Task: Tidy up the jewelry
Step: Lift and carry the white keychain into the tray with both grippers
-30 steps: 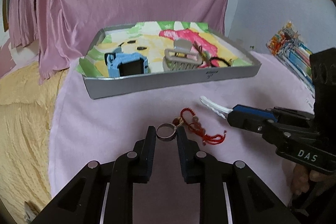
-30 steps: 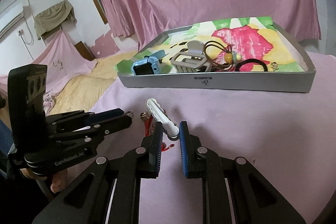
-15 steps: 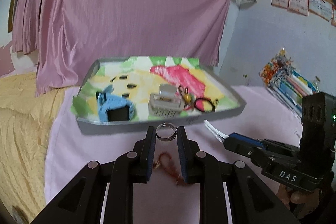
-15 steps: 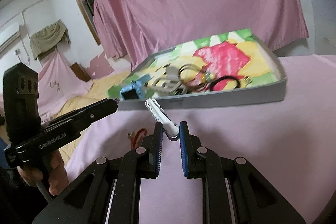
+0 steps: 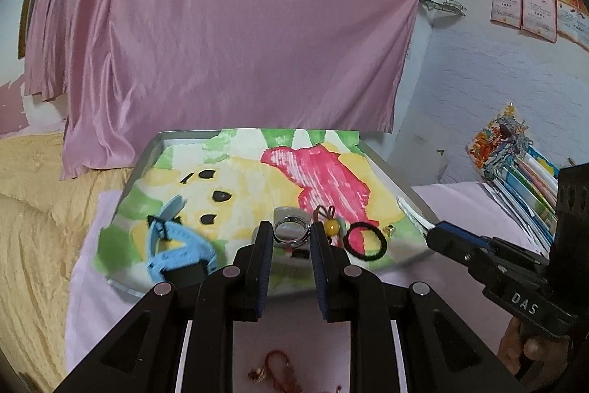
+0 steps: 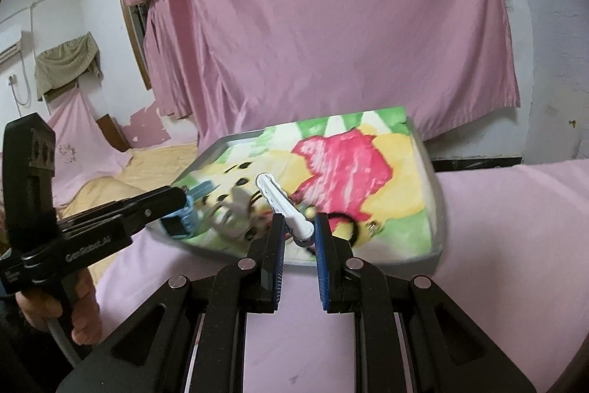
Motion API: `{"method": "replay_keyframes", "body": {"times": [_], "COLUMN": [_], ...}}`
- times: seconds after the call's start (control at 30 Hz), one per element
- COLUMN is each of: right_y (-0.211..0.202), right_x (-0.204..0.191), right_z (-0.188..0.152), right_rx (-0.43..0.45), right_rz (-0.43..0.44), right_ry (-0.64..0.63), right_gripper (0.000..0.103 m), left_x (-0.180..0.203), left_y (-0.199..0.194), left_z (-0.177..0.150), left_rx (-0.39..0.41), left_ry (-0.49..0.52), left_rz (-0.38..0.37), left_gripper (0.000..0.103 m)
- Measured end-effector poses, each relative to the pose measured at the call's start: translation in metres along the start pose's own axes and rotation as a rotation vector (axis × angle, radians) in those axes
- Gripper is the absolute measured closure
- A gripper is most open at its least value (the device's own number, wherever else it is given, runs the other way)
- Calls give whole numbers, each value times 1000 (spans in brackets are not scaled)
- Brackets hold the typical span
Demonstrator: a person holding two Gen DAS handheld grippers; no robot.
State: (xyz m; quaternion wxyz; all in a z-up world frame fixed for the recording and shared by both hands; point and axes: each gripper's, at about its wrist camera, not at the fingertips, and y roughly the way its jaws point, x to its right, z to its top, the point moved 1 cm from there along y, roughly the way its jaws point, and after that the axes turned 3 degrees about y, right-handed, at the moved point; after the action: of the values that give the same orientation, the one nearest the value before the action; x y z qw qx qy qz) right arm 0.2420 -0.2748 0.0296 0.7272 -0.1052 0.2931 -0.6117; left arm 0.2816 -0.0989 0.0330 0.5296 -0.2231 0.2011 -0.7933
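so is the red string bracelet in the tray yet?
Out. The red string bracelet lies on the pink cloth, nearer the camera than the tray.

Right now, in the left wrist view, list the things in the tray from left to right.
Blue watch → silver ring held in the left claw → yellow bead on a red cord → black hair tie → white hair clip in the right claw.
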Motion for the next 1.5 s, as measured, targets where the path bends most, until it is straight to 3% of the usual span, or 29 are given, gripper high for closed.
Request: {"method": "replay_keyframes", "body": {"times": [0.4, 0.77, 1.07, 1.33, 1.5], "right_y": [22, 43, 50, 47, 28], "right_x": [41, 51, 49, 47, 50], "right_z": [11, 4, 3, 3, 8], "right_rx": [-67, -143, -173, -165, -90], "right_rz": [-96, -85, -101, -115, -117], "right_ry": [-1, -3, -21, -24, 5], "right_gripper": [89, 89, 89, 87, 73], "left_x": [39, 58, 60, 60, 60], "left_y": [43, 83, 97, 94, 81], "left_z": [11, 1, -7, -8, -5], "left_rx": [-75, -217, -285, -287, -249], "left_ry": [56, 86, 96, 88, 75], "left_rz": [-106, -88, -64, -59, -64], "left_gripper": [84, 84, 83, 83, 83]}}
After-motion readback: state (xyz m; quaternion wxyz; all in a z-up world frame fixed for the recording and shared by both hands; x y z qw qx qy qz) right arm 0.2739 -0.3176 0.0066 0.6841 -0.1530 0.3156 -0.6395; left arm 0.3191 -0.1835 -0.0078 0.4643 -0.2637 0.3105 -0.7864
